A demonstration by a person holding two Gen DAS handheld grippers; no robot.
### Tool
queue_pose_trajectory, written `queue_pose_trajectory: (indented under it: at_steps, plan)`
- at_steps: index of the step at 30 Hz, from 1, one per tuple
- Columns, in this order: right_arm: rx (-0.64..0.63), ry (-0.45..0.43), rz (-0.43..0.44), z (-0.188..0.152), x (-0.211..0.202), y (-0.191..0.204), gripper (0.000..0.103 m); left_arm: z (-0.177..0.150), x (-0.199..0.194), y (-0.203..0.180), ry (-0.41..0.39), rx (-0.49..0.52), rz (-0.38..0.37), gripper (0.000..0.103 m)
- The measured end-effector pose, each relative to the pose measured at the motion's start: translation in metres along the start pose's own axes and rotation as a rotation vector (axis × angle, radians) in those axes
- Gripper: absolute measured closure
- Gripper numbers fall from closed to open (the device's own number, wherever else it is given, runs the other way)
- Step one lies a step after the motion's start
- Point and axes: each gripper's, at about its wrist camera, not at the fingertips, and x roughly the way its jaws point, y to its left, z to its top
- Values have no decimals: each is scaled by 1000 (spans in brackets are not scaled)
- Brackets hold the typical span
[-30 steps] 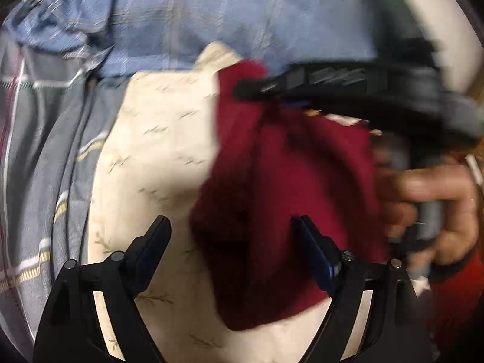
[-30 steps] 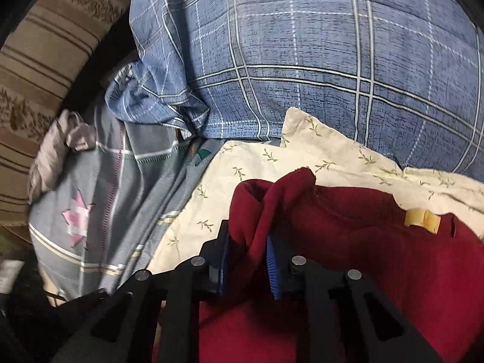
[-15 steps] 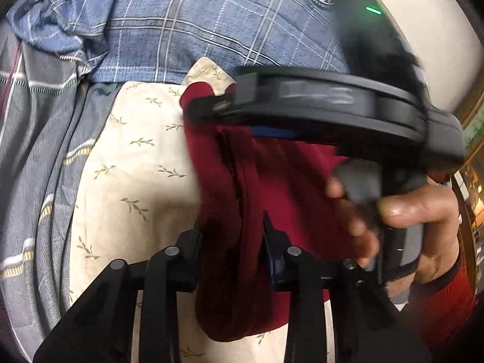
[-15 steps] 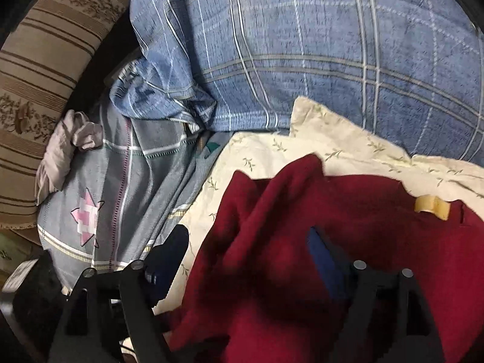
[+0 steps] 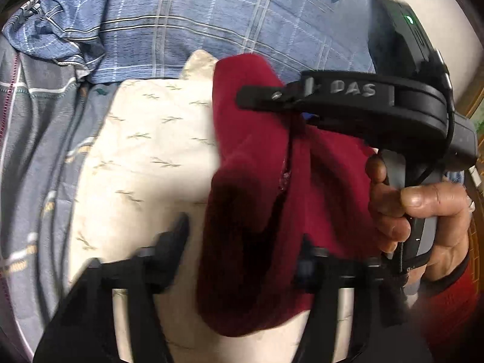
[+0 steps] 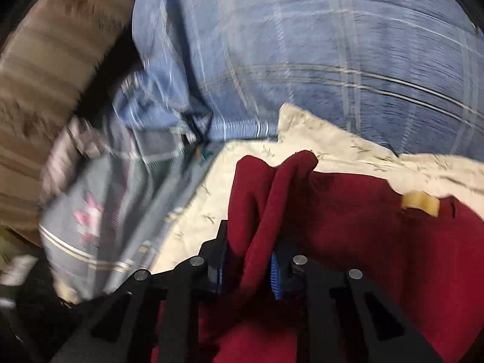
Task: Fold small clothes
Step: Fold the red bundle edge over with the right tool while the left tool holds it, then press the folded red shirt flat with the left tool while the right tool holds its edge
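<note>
A dark red garment [image 5: 254, 211] hangs bunched over a cream leaf-print cloth [image 5: 145, 157]. My left gripper [image 5: 242, 242] is open, its jaws wide apart on either side of the hanging red fabric. My right gripper [image 6: 246, 260] is shut on a fold of the red garment [image 6: 363, 236], which has a yellow tag [image 6: 420, 202]. In the left wrist view the right gripper [image 5: 263, 98] pinches the garment's upper edge from the right, held by a hand [image 5: 417, 211].
A blue plaid pillow [image 6: 332, 60] lies behind the cream cloth [image 6: 348, 148]. A grey striped bedsheet [image 5: 33, 151] spreads to the left. A brown striped cushion [image 6: 51, 51] sits at the far left. A wall [image 5: 453, 24] shows at upper right.
My left gripper was shut on the red garment half a second ago and has opened. My right gripper was open half a second ago and has shut on a fold of it.
</note>
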Motion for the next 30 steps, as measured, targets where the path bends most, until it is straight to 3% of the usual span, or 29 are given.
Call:
queue_pose_trajectory:
  at_steps: [1, 6, 11, 15, 18, 20, 22, 24, 25, 27, 30]
  plan:
    - [20, -15, 21, -1, -11, -6, 84, 5, -2, -9, -13, 15, -19, 83]
    - [63, -125, 50, -2, -90, -45, 86, 16, -22, -85, -72, 148, -79, 83]
    - [86, -206, -61, -9, -161, -95, 86, 24, 6, -173, -39, 268, -176, 85]
    - [167, -207, -183, -26, -174, -146, 87, 20, 51, -213, 25, 300, -203, 86]
    - [270, -146, -216, -44, -154, -192, 87, 8, 95, -226, 104, 285, -186, 85]
    - [323, -98, -234, -54, -137, -213, 79, 1, 114, -224, 146, 277, -177, 83]
    - [381, -123, -181, -62, -143, -218, 72, 0, 105, -222, 137, 290, -204, 61]
    - [402, -145, -164, -65, -156, -214, 50, 0, 85, -219, 134, 306, -223, 41]
    - [394, -160, -171, -68, -167, -206, 40, 1, 70, -215, 117, 310, -227, 36]
    - [341, -180, -176, -73, -179, -186, 38, -1, 48, -207, 67, 338, -227, 34]
    - [250, -177, -200, -82, -184, -156, 37, 0, 26, -195, -13, 387, -121, 31]
